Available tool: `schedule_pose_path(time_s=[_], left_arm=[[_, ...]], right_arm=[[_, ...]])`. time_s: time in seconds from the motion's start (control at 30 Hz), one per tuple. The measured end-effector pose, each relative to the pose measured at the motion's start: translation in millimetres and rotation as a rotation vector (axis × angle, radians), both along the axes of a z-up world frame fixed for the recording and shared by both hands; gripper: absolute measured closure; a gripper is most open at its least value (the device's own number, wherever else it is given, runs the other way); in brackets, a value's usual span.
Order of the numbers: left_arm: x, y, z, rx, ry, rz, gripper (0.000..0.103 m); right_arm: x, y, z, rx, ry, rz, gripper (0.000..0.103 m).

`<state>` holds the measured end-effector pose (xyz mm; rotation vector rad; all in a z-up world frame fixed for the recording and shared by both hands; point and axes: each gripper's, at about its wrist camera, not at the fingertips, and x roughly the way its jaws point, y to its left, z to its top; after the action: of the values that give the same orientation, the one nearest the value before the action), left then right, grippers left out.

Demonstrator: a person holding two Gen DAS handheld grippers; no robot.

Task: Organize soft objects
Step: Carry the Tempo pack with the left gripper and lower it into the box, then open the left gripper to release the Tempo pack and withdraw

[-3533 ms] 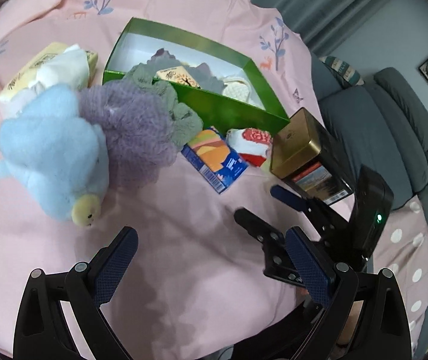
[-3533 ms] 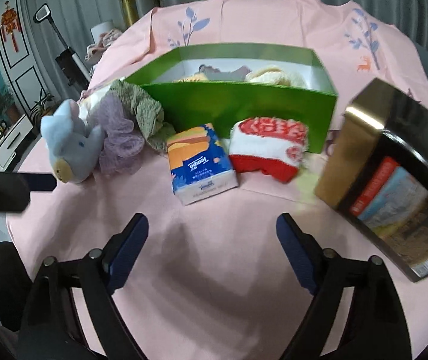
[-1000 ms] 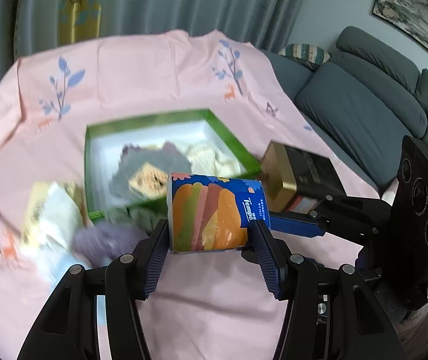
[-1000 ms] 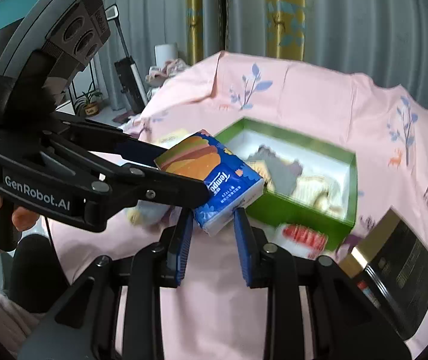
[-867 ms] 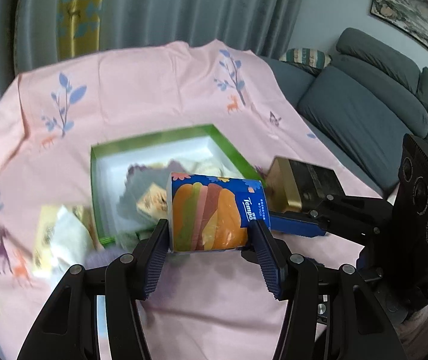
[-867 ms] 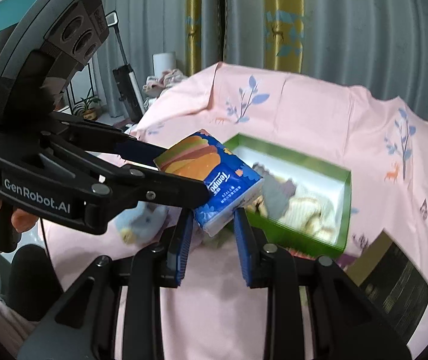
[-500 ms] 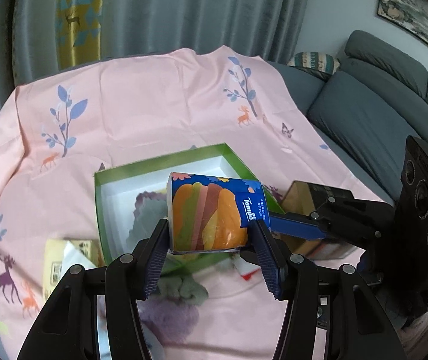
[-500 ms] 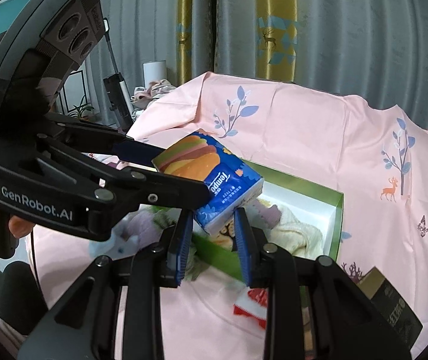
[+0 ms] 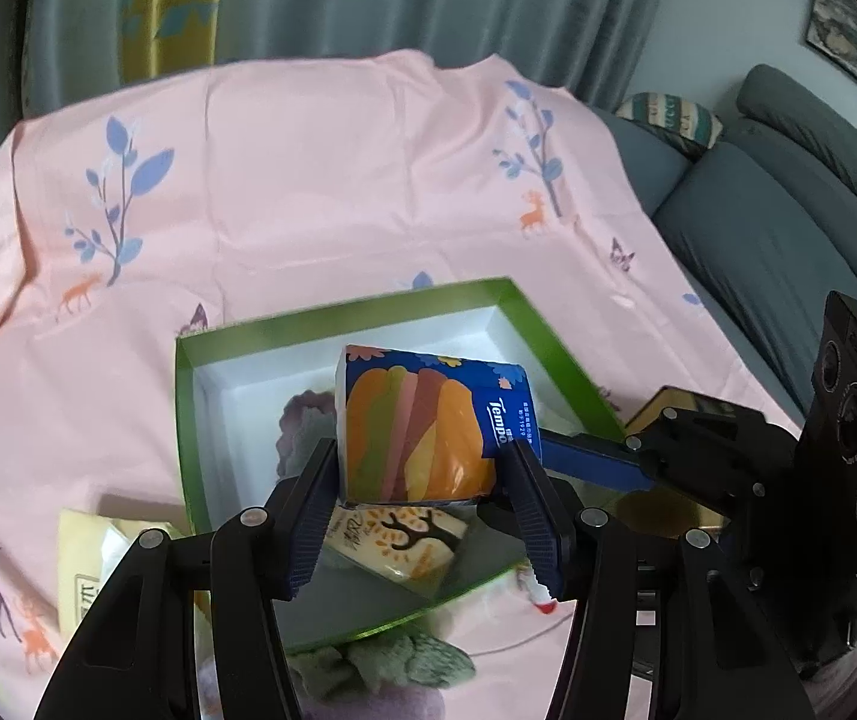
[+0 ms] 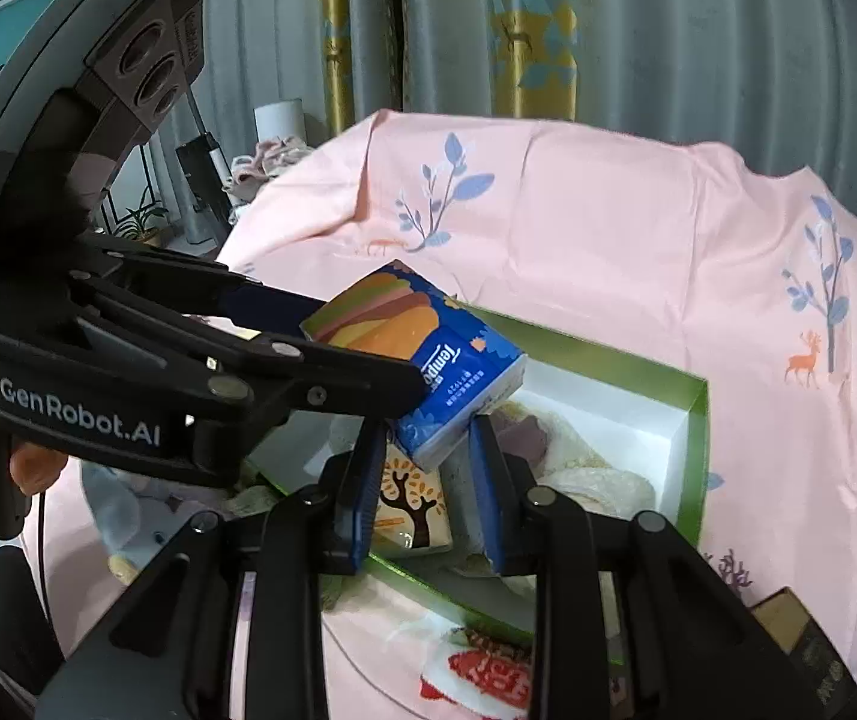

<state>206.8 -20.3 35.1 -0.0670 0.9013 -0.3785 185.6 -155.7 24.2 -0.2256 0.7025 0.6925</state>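
Left wrist view: I had the left gripper [image 9: 422,483] pinching the tissue pack [image 9: 428,426] across its wide faces, jaws pressed on both sides, pack upright with the sandwich print toward the camera. It hung over the middle of the green box [image 9: 185,420], not resting on anything that I could see. The right gripper [image 9: 554,450] came in from the right, one blue finger against the pack's right end. My guess was two grips because the pack is squashy and would sag from one. Under it in the box lay a tree-print pack [image 9: 404,540] at the near side and a grey-purple cloth [image 9: 302,420] further in. The box sat on the pink sheet [image 9: 308,180] over the table; a gold tin [image 9: 662,414] was just right of it, a sofa [image 9: 788,210] far right.

Right wrist view: the right gripper [image 10: 428,471] had its jaws narrow, nipping only the pack's [image 10: 428,354] lower corner, so a light steadying hold. The left gripper [image 10: 368,372] reached across from the left and carried most of it; a hand [image 10: 26,456] showed on its handle. The pack sat tilted above the box's [image 10: 692,450] near-left part, over the tree-print pack [image 10: 410,504]; a cream knit piece [image 10: 578,468] filled the right. A red-and-white soft item [image 10: 488,672] waited on the sheet, near side, outside the box.
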Motion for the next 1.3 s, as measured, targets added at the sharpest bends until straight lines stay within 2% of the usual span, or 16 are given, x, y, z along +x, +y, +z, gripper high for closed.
schedule_pose_path(time_s=[0.33, 0.7, 0.77, 0.83, 0.87, 0.97, 1.0, 1.07, 1.13, 1.23, 1.3], left_arm=[[21.9, 3.2, -34.4, 0.026, 0.078, 0.032, 0.047], [30.9, 4.1, -50.0, 0.024, 0.142, 0.068, 0.046], [29.7, 4.4, -50.5, 0.026, 0.152, 0.077, 0.041], [28.1, 4.5, -49.1, 0.040, 0.153, 0.088, 0.023], [25.3, 4.4, -46.2, 0.051, 0.145, 0.093, 0.020], [18.5, 6.3, -37.4, 0.054, 0.131, 0.105, 0.018], [16.5, 7.2, -34.9, 0.054, 0.128, 0.111, 0.017], [9.9, 9.3, -28.7, 0.050, 0.120, 0.121, 0.014], [0.9, 11.3, -21.9, 0.042, 0.114, 0.130, 0.006], [-15.5, 13.0, -11.6, 0.022, 0.098, 0.131, 0.005], [-29.1, 12.9, -3.8, 0.014, 0.082, 0.128, 0.005]], right_arm=[[22.5, 12.8, -32.7, -0.040, 0.089, -0.020, 0.075], [31.6, 17.8, -44.0, -0.074, 0.124, -0.048, 0.072], [30.4, 16.8, -42.8, -0.069, 0.123, -0.058, 0.066], [27.2, 15.4, -40.2, -0.072, 0.112, -0.072, 0.056], [25.3, 14.7, -38.5, -0.077, 0.104, -0.077, 0.054], [17.4, 9.7, -31.6, -0.077, 0.087, -0.098, 0.046], [14.5, 7.4, -28.9, -0.073, 0.082, -0.107, 0.040], [5.7, 0.9, -20.8, -0.059, 0.069, -0.130, 0.031], [-5.0, -5.2, -12.4, -0.044, 0.055, -0.147, 0.022], [-22.8, -13.4, 0.3, -0.023, 0.030, -0.167, 0.012], [-33.0, -15.0, 6.3, -0.019, 0.019, -0.174, 0.012]])
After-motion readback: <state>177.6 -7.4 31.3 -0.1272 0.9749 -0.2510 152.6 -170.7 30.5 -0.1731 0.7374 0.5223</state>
